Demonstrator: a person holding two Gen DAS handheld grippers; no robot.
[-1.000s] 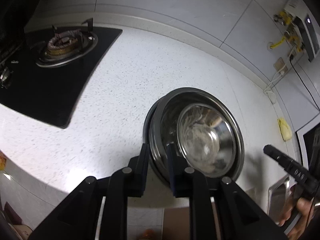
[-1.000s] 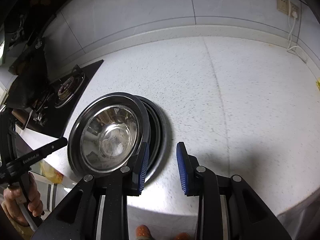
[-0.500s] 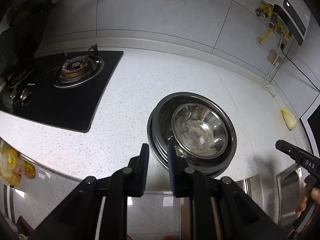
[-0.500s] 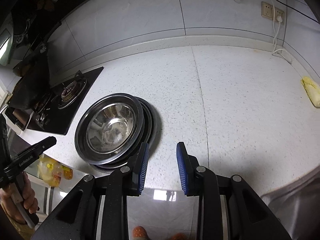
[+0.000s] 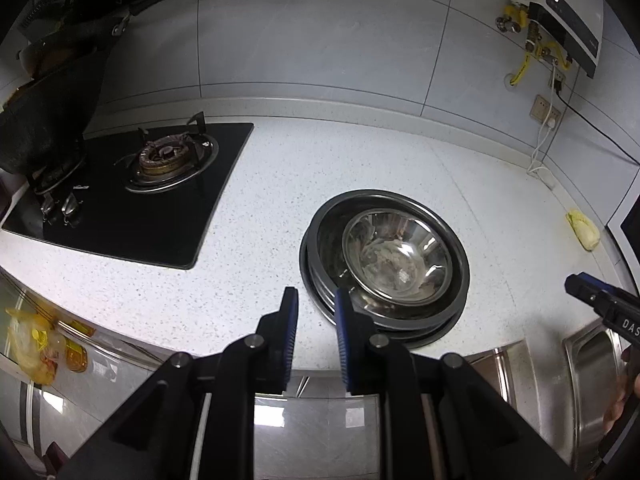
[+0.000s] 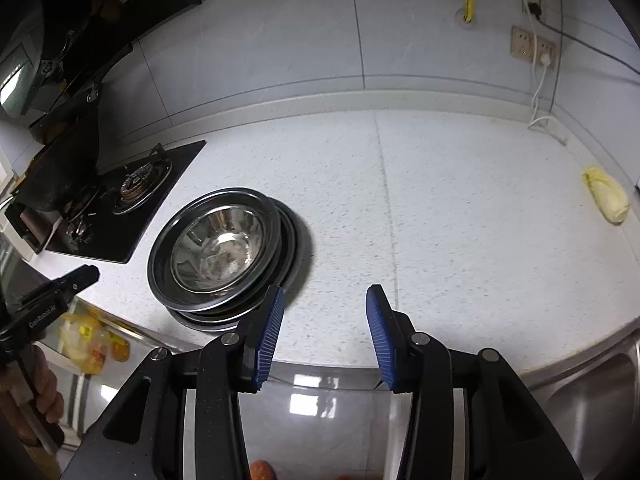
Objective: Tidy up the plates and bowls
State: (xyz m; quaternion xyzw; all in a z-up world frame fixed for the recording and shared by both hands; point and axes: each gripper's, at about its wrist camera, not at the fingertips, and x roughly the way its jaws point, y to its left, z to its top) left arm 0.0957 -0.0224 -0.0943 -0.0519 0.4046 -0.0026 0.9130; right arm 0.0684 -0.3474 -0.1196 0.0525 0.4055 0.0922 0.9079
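Note:
A steel bowl (image 5: 396, 264) sits inside a stack of dark-rimmed steel plates (image 5: 320, 248) on the white speckled counter (image 5: 260, 264). My left gripper (image 5: 314, 300) hovers just in front of the stack's near-left rim. Its blue pads stand a narrow gap apart with nothing between them. In the right wrist view the same bowl (image 6: 218, 256) and plates (image 6: 290, 236) lie to the left. My right gripper (image 6: 325, 300) hangs above the counter's front edge, to the right of the stack. Its jaws are opening and hold nothing.
A black gas hob (image 5: 120, 208) with a dark pot (image 5: 40, 128) lies left of the stack. A yellow cloth (image 6: 606, 196) rests at the far right, near the wall sockets (image 6: 532, 46) and their cable. A steel sink (image 6: 592, 400) is at the right, and a yellow bag (image 5: 32, 344) hangs below the counter.
Both grippers drew back and up from the stack. The left fingers, which straddled the plate rim, are now clear of it. The right jaws have widened.

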